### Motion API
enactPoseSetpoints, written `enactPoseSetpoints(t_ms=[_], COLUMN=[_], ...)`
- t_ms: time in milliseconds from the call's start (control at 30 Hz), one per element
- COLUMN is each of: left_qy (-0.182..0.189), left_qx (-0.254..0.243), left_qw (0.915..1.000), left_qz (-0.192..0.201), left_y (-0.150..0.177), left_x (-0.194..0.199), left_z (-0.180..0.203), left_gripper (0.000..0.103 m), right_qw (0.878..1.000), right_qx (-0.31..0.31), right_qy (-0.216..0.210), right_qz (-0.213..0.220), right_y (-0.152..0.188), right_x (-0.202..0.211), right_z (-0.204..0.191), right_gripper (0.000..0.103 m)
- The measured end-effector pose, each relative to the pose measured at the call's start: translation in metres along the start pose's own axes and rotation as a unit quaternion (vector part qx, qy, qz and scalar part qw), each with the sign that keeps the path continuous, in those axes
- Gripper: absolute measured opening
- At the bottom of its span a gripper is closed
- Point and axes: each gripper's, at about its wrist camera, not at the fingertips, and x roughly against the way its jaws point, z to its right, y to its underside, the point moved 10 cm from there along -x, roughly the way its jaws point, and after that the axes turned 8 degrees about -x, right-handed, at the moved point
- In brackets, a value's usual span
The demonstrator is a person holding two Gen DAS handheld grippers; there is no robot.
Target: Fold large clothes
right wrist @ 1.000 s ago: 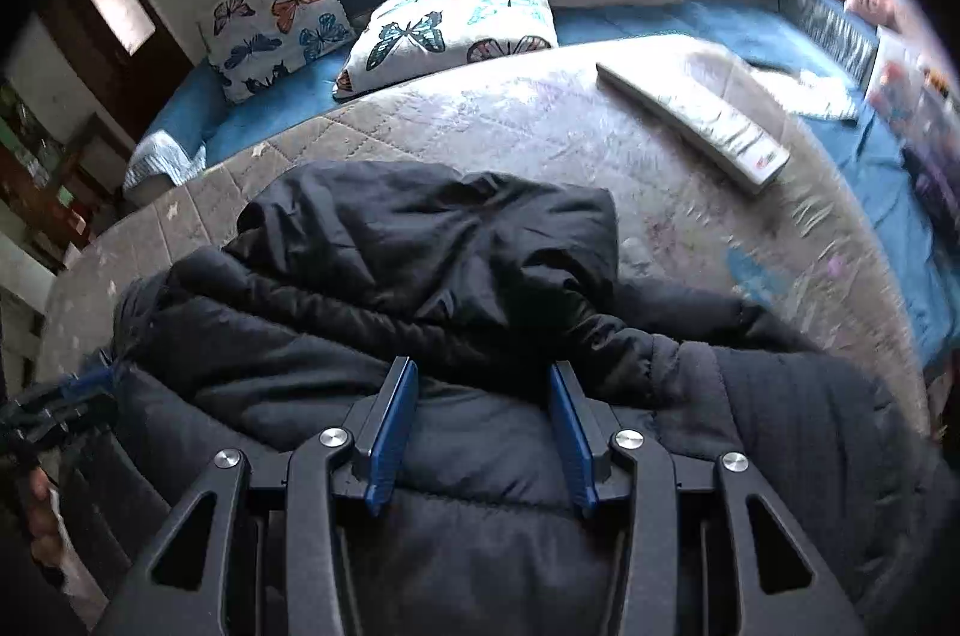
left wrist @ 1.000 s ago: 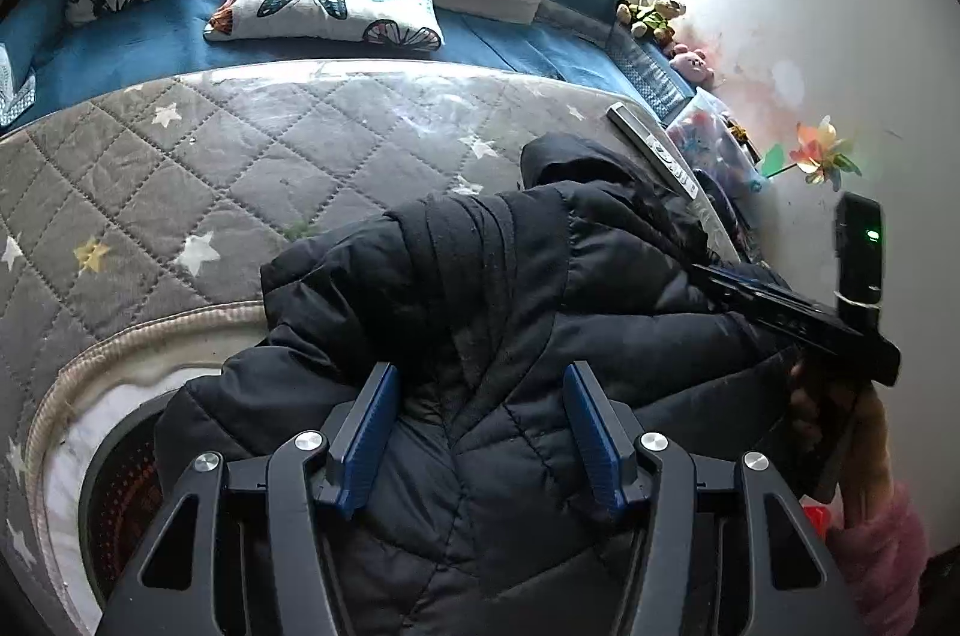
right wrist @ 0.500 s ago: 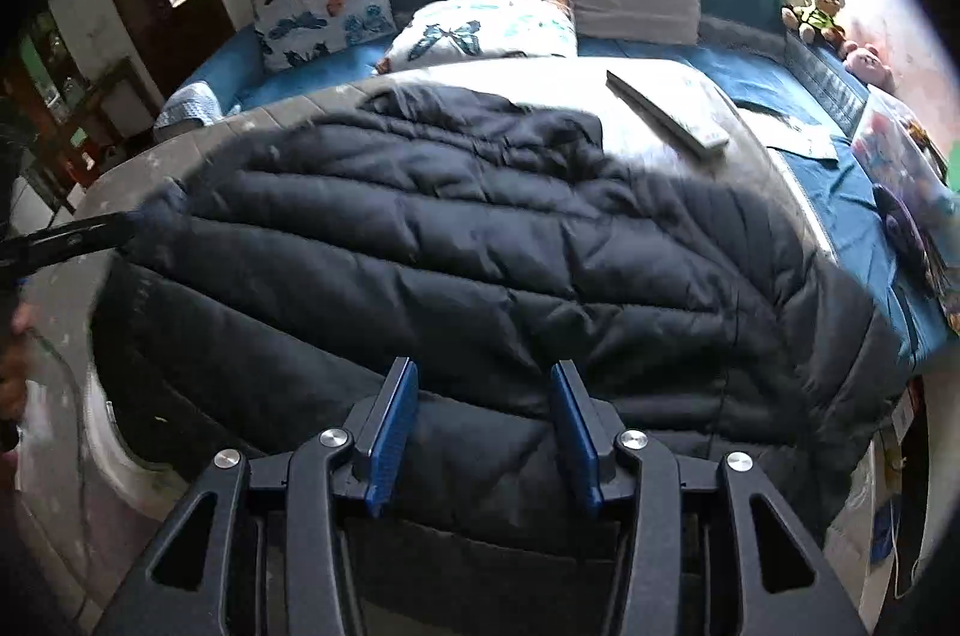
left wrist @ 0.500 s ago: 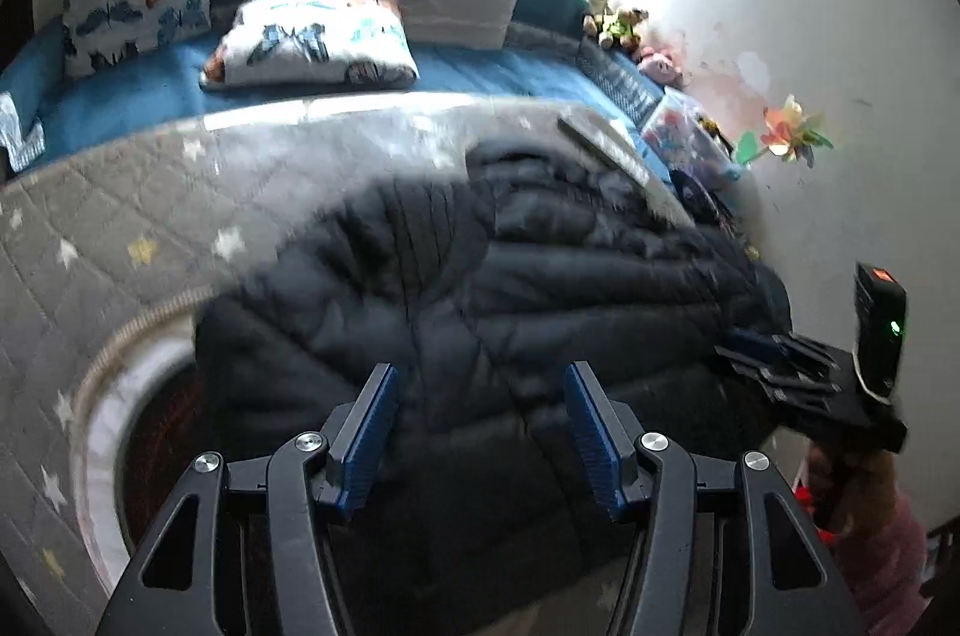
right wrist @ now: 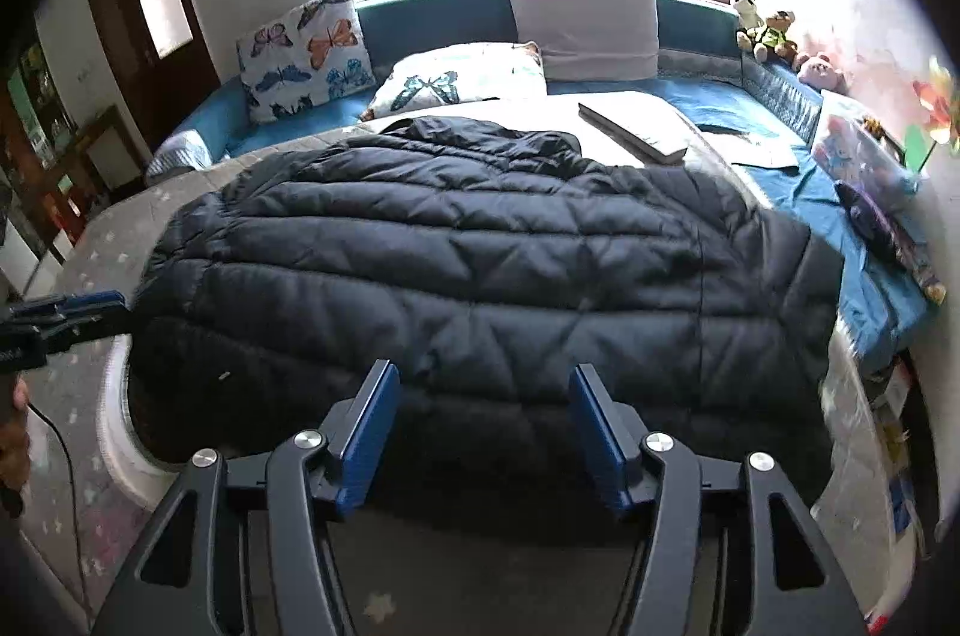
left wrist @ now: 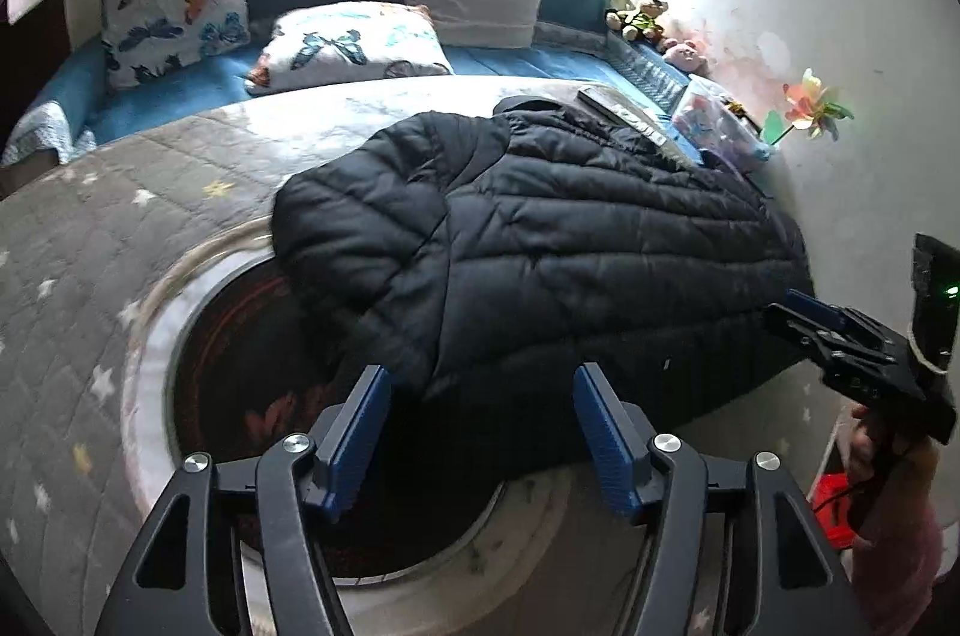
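Near edge of mat [right wrist: 90,246] open below both grippers; bare quilting wide on left. Jacket [right wrist: 480,264] fills the middle, spread flat. Far right: book [right wrist: 636,126] just past jacket's collar, toys [right wrist: 762,24] along wall. Far side blocked by pillows [right wrist: 300,54]. Right edge tight against wall [left wrist: 840,6]

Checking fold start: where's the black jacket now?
The black jacket lies spread on the grey star quilt, near the bed's right side, just below the flat box.
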Motion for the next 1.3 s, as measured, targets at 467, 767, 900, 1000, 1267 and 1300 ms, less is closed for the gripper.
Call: enactPoseSetpoints(t_ms=[467, 767, 900, 1000, 1267, 1300], left_qy=[-0.094, -0.099, -0.090, -0.084, -0.090, -0.091], left_qx=[-0.043, -0.033, -0.028, -0.029, -0.042, -0.043], left_qw=[0.9939, 0.9936, 0.9945, 0.9949, 0.9944, 0.9943], left_qz=[0.038, 0.044, 0.047, 0.048, 0.035, 0.033], left_y=[0.071, 0.095, 0.099, 0.102, 0.113, 0.114], left_x=[0.059, 0.079, 0.086, 0.089, 0.086, 0.084], left_z=[0.018, 0.020, 0.024, 0.028, 0.037, 0.038], left_gripper=[0.082, 0.083, 0.083, 0.083, 0.083, 0.083], right_qw=[1.000, 0.999, 0.999, 0.999, 0.998, 0.998], right_qx=[0.006, 0.004, -0.002, -0.005, -0.003, -0.002], right_qy=[0.025, 0.041, 0.042, 0.049, 0.059, 0.060], right_qz=[0.005, 0.015, 0.014, 0.016, 0.028, 0.030], right_y=[0.064, 0.086, 0.093, 0.095, 0.095, 0.094], right_x=[0.028, 0.041, 0.044, 0.045, 0.054, 0.055], right_z=[-0.026, -0.034, -0.037, -0.036, -0.036, -0.036], right_gripper=[0.070, 0.083, 0.085, 0.086, 0.087, 0.087])
